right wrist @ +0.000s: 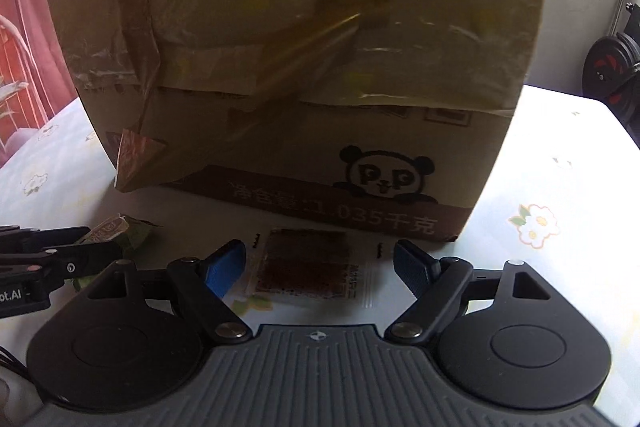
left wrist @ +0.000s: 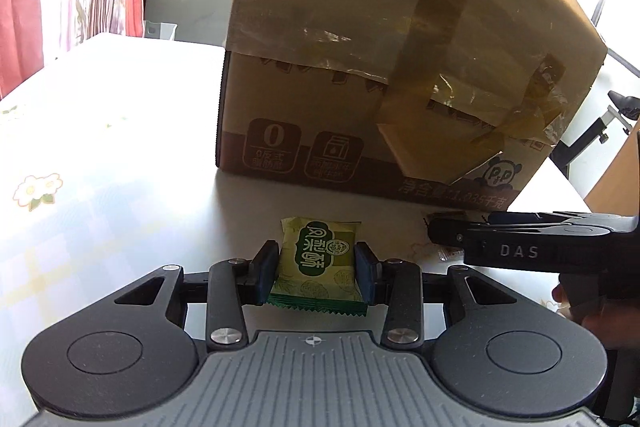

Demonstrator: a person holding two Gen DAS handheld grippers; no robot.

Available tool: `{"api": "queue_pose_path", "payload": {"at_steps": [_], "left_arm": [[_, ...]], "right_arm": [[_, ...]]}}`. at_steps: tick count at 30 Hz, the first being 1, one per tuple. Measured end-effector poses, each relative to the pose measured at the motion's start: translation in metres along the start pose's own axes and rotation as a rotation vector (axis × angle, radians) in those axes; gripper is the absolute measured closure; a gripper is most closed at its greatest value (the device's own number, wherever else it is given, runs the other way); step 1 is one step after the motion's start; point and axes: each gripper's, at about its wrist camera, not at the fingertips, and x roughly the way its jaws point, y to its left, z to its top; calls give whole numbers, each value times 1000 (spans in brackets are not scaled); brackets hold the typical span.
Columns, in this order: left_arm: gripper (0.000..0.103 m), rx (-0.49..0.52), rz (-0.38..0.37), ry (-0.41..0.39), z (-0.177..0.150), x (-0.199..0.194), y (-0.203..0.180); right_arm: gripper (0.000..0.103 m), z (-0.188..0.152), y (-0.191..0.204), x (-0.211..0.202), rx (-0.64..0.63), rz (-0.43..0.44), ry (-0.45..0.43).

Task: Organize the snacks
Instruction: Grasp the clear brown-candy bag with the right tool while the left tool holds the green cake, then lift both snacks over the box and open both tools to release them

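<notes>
A: Flower-print tabletop (left wrist: 80, 131), brightly lit; taped cardboard box (left wrist: 384, 67) stands at its centre. Report left tool (left wrist: 316, 263).

B: Left tool: pads clamp a green snack packet (left wrist: 320, 267) by both side edges, near the box front.

A: Right tool (right wrist: 320, 267)?

B: Jaws spread wide, gripping nothing. A clear packet with dark contents (right wrist: 304, 267) lies flat on the tabletop between its fingers, just in front of the box.
</notes>
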Motion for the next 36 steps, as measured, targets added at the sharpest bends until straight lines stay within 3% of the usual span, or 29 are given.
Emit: {"api": "queue_pose_path", "payload": {"at_steps": [5,9,17,20,28,36], "left_arm": [[60,-20,8,11,-1,1,7],[60,-8,16,8,-2,2,6],[60,24,37,1,-6,4,-1],[60,38,48,-1,-7,5,-3],[59,83,62,-11,-10,6,-9],[62,56,-1,-6,-14,0,-8]], "right_arm": [[19,-7,17,5,-7,-80,-23],[20,-19,25,1,-5,-89,-63],[27,-32,32,-3,-24,-68,-80],[40,-36,30,-14,-60,-53,-92],[46,-43,32,-19,-77,-22,-102],[49,-56,29,-33,-22,39,-127]]}}
